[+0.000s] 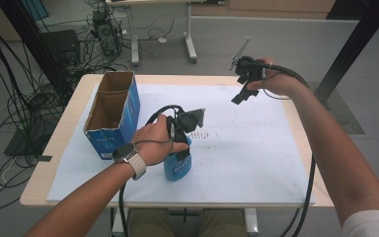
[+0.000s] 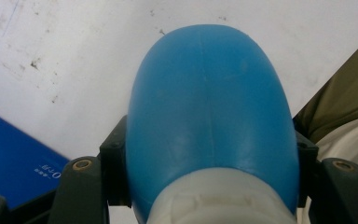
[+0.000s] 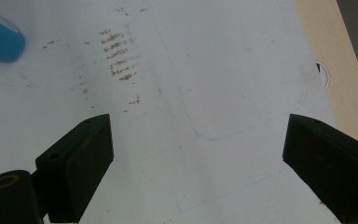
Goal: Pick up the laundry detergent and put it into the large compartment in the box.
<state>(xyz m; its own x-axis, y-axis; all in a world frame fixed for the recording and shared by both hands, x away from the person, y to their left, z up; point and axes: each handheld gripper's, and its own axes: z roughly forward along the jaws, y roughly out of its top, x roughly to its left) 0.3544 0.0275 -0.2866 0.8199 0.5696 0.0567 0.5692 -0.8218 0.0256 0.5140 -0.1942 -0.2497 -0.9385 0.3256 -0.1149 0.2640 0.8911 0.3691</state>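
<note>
While the left gripper (image 1: 180, 143) is clamping the rounded blue plastic bottle (image 1: 177, 165) at lower centre of the high view, beside the open blue cardboard box (image 1: 113, 111), the right gripper (image 1: 244, 86) is hovering wide apart at upper right, over the white sheet (image 1: 256, 148).

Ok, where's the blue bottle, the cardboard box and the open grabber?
blue bottle (image 2: 209, 116), left gripper view, on its rounded blue body between the jaws.
cardboard box (image 1: 128, 106), high view, on its blue side wall.
right gripper (image 3: 198, 154), right gripper view, midway between its spread jaws.
</note>
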